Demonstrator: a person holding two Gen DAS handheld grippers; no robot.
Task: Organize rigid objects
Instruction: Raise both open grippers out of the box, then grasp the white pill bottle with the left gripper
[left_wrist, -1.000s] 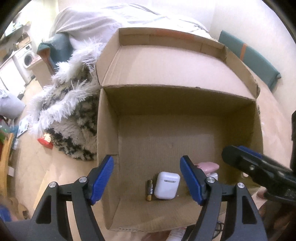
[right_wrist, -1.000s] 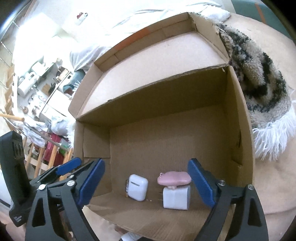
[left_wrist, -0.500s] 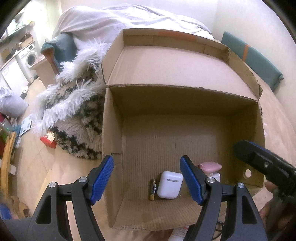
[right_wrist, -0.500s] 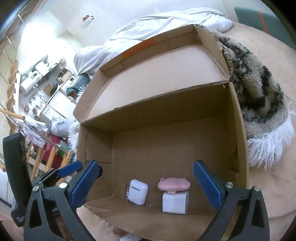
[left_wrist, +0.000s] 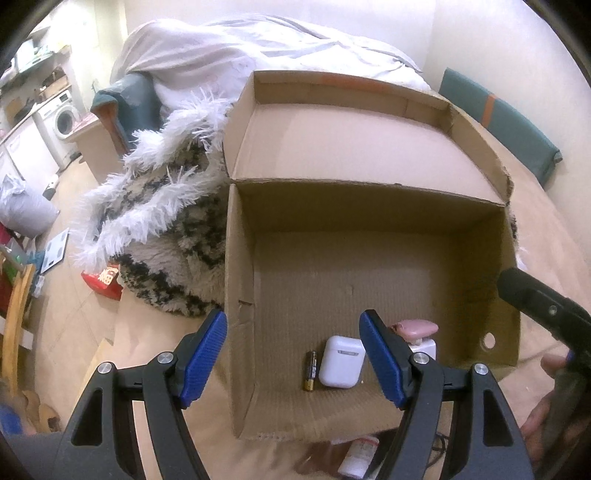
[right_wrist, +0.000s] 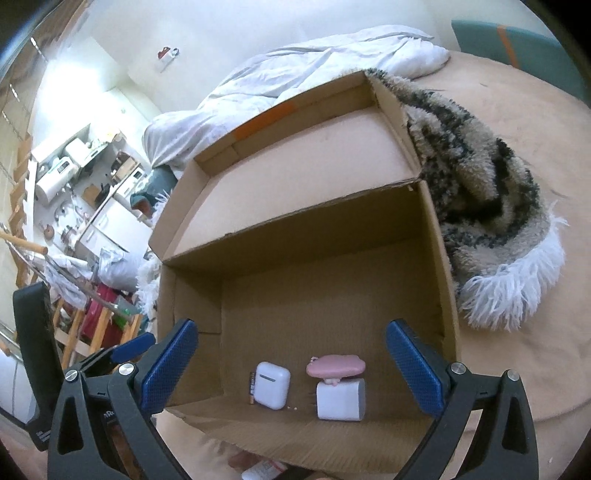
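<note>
An open cardboard box (left_wrist: 240, 258) (right_wrist: 439, 258) stands on a tan surface. Inside near its front lie a white earbud case (left_wrist: 341, 362) (right_wrist: 272, 384), a battery (left_wrist: 310, 376) just left of it, and a white charger block (right_wrist: 340, 399) with a pink object (right_wrist: 336, 366) on top; the pink object (left_wrist: 415, 328) also shows in the left wrist view. My left gripper (left_wrist: 293, 356) is open and empty above the box's front left. My right gripper (right_wrist: 295, 367) is open and empty above the box's front.
A shaggy black-and-white rug (left_wrist: 162, 229) (right_wrist: 491, 229) lies against the box's side. A white duvet (left_wrist: 240, 51) is heaped behind. A small white item (left_wrist: 356, 458) lies just in front of the box. A red packet (left_wrist: 105, 280) lies on the floor to the left.
Both grippers have drawn back and upward from the box, so more of it shows. The objects inside have not moved. Both stay open.
</note>
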